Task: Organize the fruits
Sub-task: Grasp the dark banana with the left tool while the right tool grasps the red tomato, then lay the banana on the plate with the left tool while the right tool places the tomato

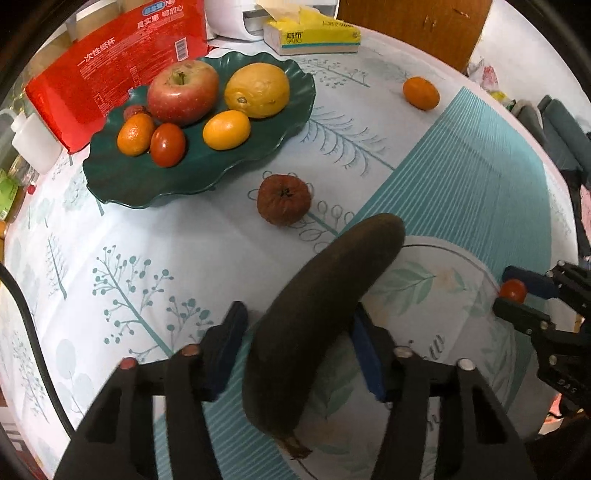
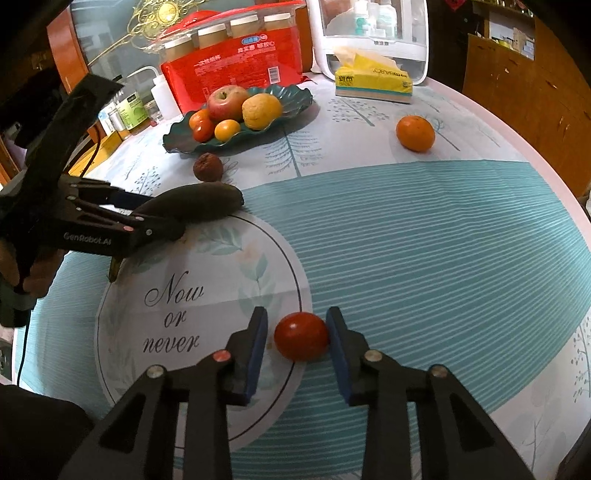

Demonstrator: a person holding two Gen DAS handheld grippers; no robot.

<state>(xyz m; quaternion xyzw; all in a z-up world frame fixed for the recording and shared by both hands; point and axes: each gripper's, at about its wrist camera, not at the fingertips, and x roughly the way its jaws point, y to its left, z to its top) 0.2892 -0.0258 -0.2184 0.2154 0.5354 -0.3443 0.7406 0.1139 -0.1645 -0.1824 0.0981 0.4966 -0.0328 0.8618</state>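
A dark overripe banana lies on the tablecloth between the fingers of my open left gripper; the left pad stands clear of it, the right pad is at its side. It also shows in the right wrist view. A small red tomato sits between the fingers of my open right gripper, touching the right pad, with a gap at the left pad. The green leaf-shaped plate holds an apple, a yellow citrus and several small fruits. A shrivelled brown fruit and a mandarin lie loose on the table.
A red paper-cup pack, a yellow tissue box and a white appliance stand behind the plate. A white squeeze bottle is at the far left. The round table's edge curves along the right.
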